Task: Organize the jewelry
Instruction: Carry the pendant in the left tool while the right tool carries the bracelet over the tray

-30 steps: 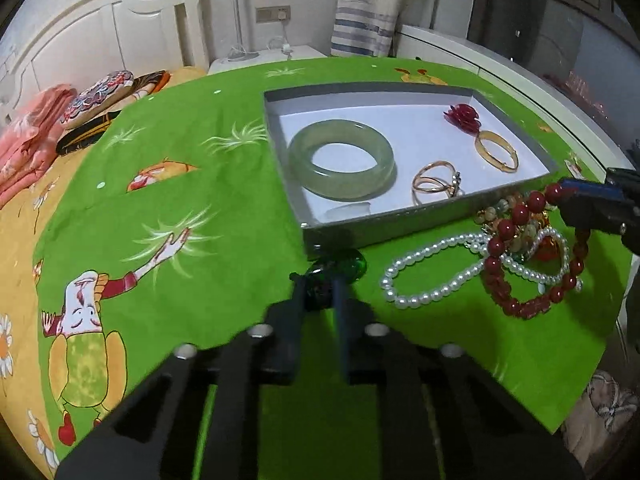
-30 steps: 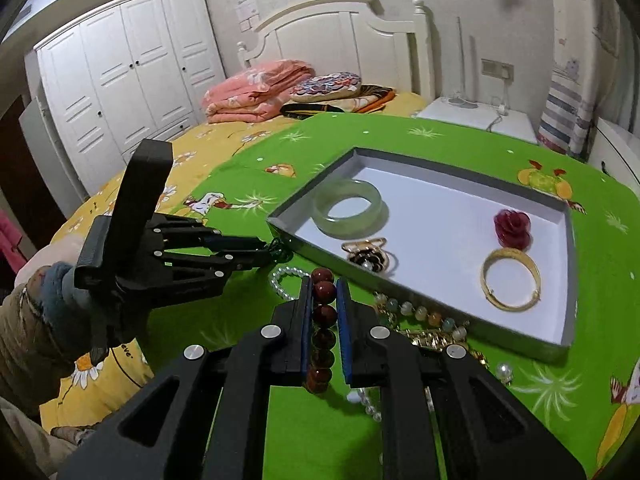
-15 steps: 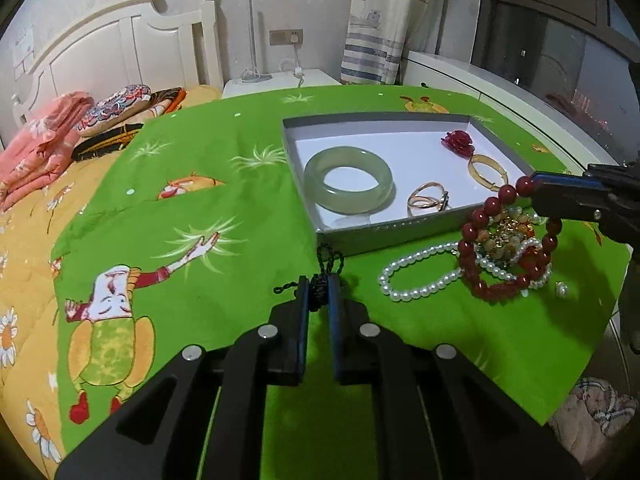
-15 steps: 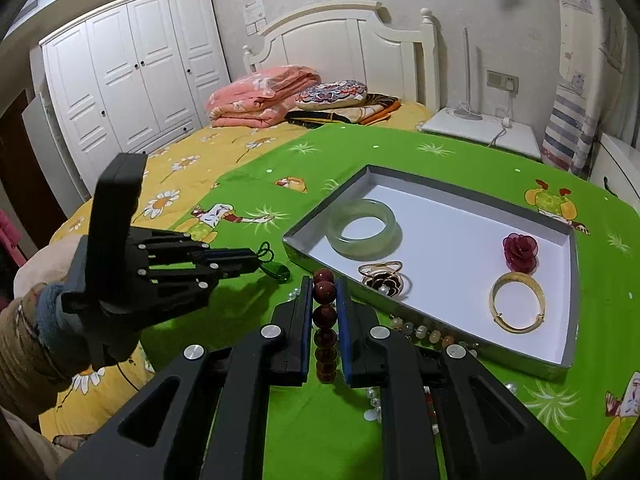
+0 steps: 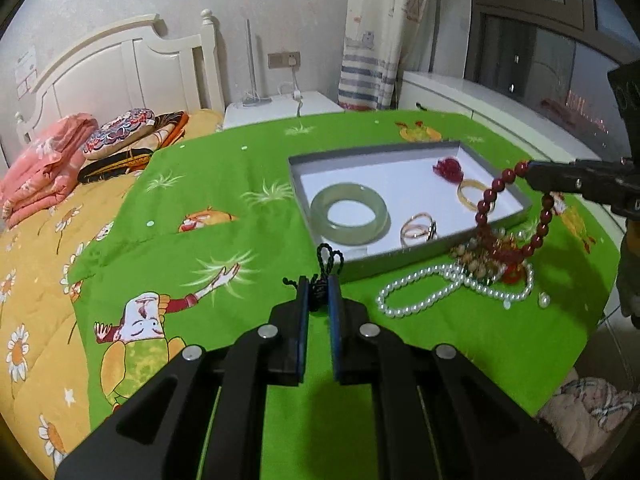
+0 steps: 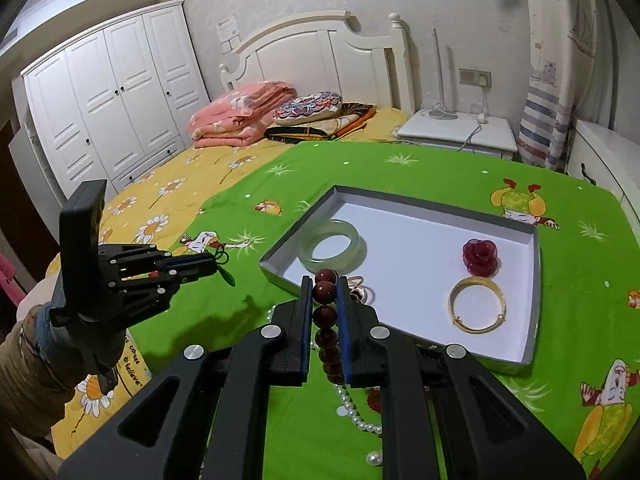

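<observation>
My left gripper is shut on the black cord of a green pendant and holds it above the green cloth; the pendant hangs under the left gripper in the right wrist view. My right gripper is shut on a red bead bracelet, which hangs lifted at the tray's near right corner. The grey tray holds a jade bangle, gold rings, a gold bangle and a red rose.
A white pearl necklace and a tangle of mixed beads lie on the green cloth in front of the tray. Folded bedding and a white headboard stand at the back. The cloth's edge drops off at the right.
Both grippers have risen. The left lifted the pendant off the cloth by its cord. The right lifted the red bracelet up off the bead pile.
</observation>
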`<move>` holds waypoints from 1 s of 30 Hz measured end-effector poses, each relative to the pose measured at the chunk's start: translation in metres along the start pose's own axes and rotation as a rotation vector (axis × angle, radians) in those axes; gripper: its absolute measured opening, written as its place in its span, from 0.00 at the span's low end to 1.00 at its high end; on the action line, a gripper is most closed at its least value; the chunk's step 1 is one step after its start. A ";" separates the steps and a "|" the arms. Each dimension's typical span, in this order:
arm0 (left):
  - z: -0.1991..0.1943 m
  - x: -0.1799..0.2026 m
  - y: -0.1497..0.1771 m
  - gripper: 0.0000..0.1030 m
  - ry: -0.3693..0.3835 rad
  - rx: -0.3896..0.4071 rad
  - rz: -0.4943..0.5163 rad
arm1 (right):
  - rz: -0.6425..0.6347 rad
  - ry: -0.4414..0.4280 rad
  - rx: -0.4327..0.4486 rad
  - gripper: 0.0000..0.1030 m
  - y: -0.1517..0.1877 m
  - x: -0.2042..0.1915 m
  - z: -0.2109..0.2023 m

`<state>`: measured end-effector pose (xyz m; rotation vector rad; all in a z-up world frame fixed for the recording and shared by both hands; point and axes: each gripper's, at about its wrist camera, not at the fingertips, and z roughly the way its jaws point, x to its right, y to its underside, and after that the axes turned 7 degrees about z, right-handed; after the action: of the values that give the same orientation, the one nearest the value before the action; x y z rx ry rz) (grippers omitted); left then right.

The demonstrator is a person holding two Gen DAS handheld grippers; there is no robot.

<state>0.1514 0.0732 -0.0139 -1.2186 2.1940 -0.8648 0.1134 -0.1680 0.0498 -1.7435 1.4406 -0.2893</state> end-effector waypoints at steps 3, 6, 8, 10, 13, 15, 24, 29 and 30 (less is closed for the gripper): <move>0.001 0.000 -0.008 0.09 -0.001 0.019 0.001 | -0.007 0.008 0.007 0.14 -0.004 0.003 -0.003; 0.006 0.002 -0.022 0.09 0.002 0.039 0.002 | 0.012 0.003 0.023 0.14 -0.013 0.007 -0.007; 0.011 0.002 -0.032 0.09 0.008 0.046 0.006 | 0.021 0.004 0.039 0.14 -0.020 0.009 -0.010; 0.021 0.004 -0.045 0.09 0.015 0.045 0.007 | 0.028 0.015 0.054 0.14 -0.027 0.012 -0.009; 0.042 0.006 -0.066 0.09 0.020 0.027 -0.001 | 0.047 0.037 0.053 0.14 -0.039 0.020 0.002; 0.058 0.009 -0.080 0.09 0.010 0.008 -0.001 | 0.082 0.049 0.028 0.14 -0.048 0.031 0.018; 0.103 0.018 -0.123 0.09 0.002 -0.043 0.019 | 0.150 0.004 -0.046 0.14 -0.072 0.047 0.069; 0.133 0.016 -0.139 0.09 -0.007 -0.110 0.023 | 0.132 0.073 -0.103 0.14 -0.083 0.061 0.098; 0.139 0.018 -0.141 0.09 -0.011 -0.130 0.029 | 0.128 0.100 -0.123 0.14 -0.085 0.065 0.105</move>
<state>0.3150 -0.0394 -0.0094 -1.2444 2.2837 -0.7123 0.2605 -0.1793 0.0236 -1.7458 1.6648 -0.2266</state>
